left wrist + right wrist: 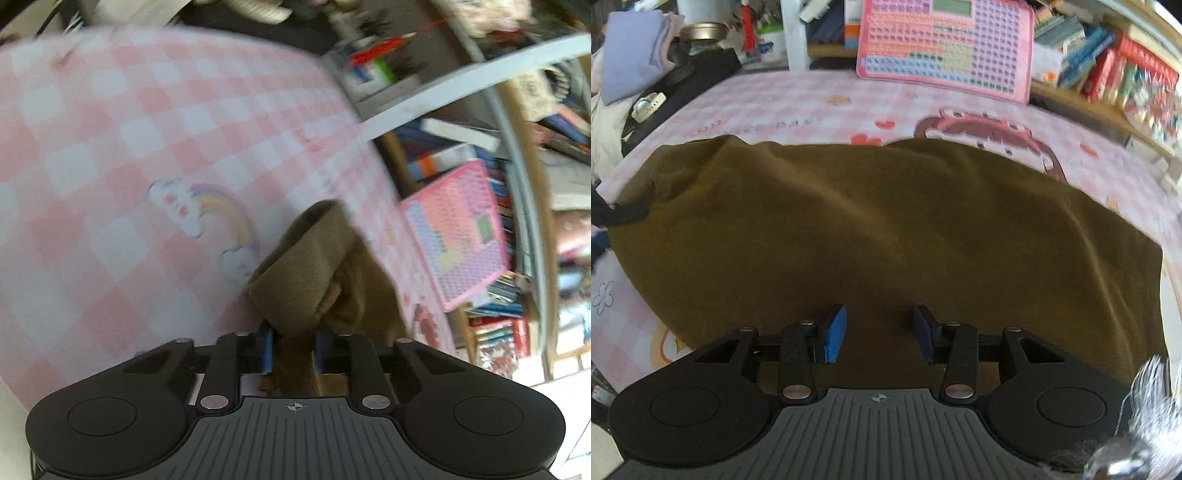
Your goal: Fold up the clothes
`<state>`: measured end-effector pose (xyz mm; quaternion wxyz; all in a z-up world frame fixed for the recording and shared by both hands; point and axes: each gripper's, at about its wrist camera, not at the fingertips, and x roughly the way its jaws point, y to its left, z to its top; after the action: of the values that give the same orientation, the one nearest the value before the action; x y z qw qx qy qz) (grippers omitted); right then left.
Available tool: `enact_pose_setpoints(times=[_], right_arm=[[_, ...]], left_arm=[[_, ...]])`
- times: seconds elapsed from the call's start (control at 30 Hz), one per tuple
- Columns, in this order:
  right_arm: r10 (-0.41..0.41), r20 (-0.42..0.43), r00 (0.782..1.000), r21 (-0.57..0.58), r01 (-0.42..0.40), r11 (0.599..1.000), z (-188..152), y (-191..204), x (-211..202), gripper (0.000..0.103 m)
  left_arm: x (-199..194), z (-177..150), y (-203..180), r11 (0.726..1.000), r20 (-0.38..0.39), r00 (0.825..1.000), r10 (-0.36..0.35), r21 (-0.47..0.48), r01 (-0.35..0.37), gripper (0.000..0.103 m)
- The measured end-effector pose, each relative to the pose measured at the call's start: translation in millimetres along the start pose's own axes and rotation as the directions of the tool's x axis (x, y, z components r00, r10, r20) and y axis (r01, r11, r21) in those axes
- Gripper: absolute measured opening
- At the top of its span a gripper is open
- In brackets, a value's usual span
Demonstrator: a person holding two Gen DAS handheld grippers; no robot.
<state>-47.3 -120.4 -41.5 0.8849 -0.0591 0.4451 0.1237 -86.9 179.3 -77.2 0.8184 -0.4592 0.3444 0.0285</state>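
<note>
**Risk: left pinch slips or drags the cloth off true**

Left gripper (293, 347): blue pads pressed onto a bunched wad of the olive garment (325, 273); jaws nearly together with cloth between them. The wad sits above the pink check sheet (110, 147), near its edge. The view is motion-blurred, so the pinch depth is unclear.

Right gripper (879, 334): pads spread apart, holding nothing, hovering just over the garment (886, 221), which lies spread and rumpled across the sheet (775, 107) in front of a pink chart (945, 44).

Judged hazards:
- The left grip holds a thick bundle, not a clean edge. Layers may slide out unevenly, giving a crooked fold.
- With the right side unanchored, a pull from the left would likely drag the whole garment, not fold it.
- The bundle is close to the sheet's edge; released there, cloth could slide off.
- Existing ridges may get folded in as creases.
</note>
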Motion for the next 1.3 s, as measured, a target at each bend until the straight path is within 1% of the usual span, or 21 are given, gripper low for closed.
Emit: enact_pose_setpoints(times=[0.03,0.3,0.43,0.5,0.57,0.6,0.67,0.73,0.77,0.8,0.9,0.97,1.03,1.13,1.2,1.3], right_arm=[[0.004,0.000,1.000,-0.005,-0.004,1.000,1.5,1.4,1.4,0.039],[0.035,0.015,0.999,-0.063,-0.034,0.997,11.7,19.9,11.7,0.039],[0.038,0.022,0.999,-0.063,-0.037,0.997,12.8,20.4,13.4,0.038],[0.038,0.024,0.999,-0.058,-0.037,0.998,12.1,19.4,12.9,0.039],[0.034,0.027,0.999,-0.058,-0.033,0.998,10.6,19.9,11.8,0.039],[0.032,0.029,0.999,-0.059,-0.030,0.998,9.5,20.0,11.2,0.041],[0.026,0.032,0.999,-0.057,-0.024,0.998,7.9,19.0,10.4,0.045],[0.022,0.032,0.999,-0.049,-0.021,0.999,7.0,16.5,10.4,0.051],[0.021,0.032,0.999,-0.043,-0.020,0.999,6.9,14.9,10.5,0.052],[0.021,0.033,0.999,-0.041,-0.020,0.999,6.6,14.3,10.5,0.053],[0.017,0.039,0.999,-0.041,-0.016,0.999,5.3,14.1,10.2,0.054],[0.014,0.039,0.999,-0.043,-0.012,0.999,5.8,14.8,10.1,0.054],[0.008,0.032,0.999,-0.042,-0.006,0.999,8.6,15.8,9.7,0.054],[0.013,0.072,0.997,-0.031,-0.011,0.999,18.2,18.5,6.0,0.054],[0.005,0.090,0.996,-0.046,-0.001,0.999,30.1,23.8,8.5,0.054],[-0.019,0.086,0.996,-0.087,0.026,0.996,43.5,34.1,21.1,0.054]], left_arm=[[-3.6,0.3,-1.3,1.000,0.012,1.000,-0.009,0.023,0.009,0.015],[-11.2,6.2,20.2,0.999,0.038,0.999,0.018,0.027,-0.019,0.015],[-9.3,7.5,25.1,1.000,0.046,0.999,0.026,0.012,-0.027,0.019],[-5.2,6.4,26.8,0.999,0.041,0.999,0.031,-0.009,-0.031,0.023],[-1.6,4.6,30.6,0.999,0.035,0.999,0.029,-0.028,-0.028,0.030],[-0.2,4.0,32.7,0.999,0.033,0.999,0.023,-0.038,-0.021,0.031],[1.7,3.9,33.5,0.999,0.036,0.999,0.004,-0.050,-0.002,0.040],[3.4,4.2,33.1,0.998,0.042,0.999,-0.015,-0.059,0.017,0.046],[4.4,4.4,33.0,0.998,0.044,0.999,-0.022,-0.062,0.024,0.047],[5.5,4.6,33.0,0.998,0.047,0.999,-0.024,-0.063,0.027,0.047],[8.0,4.9,34.1,0.997,0.055,0.998,-0.013,-0.074,0.017,0.042],[8.9,5.3,35.4,0.997,0.056,0.998,0.000,-0.082,0.005,0.025],[9.3,6.2,37.6,0.996,0.055,0.999,0.001,-0.086,0.004,0.024],[9.8,6.9,39.8,0.996,0.051,0.999,-0.006,-0.084,0.011,0.025],[10.0,7.8,40.5,0.996,0.046,0.999,-0.011,-0.087,0.015,0.025],[10.1,8.6,41.2,0.996,0.041,0.999,-0.016,-0.084,0.019,0.027]])
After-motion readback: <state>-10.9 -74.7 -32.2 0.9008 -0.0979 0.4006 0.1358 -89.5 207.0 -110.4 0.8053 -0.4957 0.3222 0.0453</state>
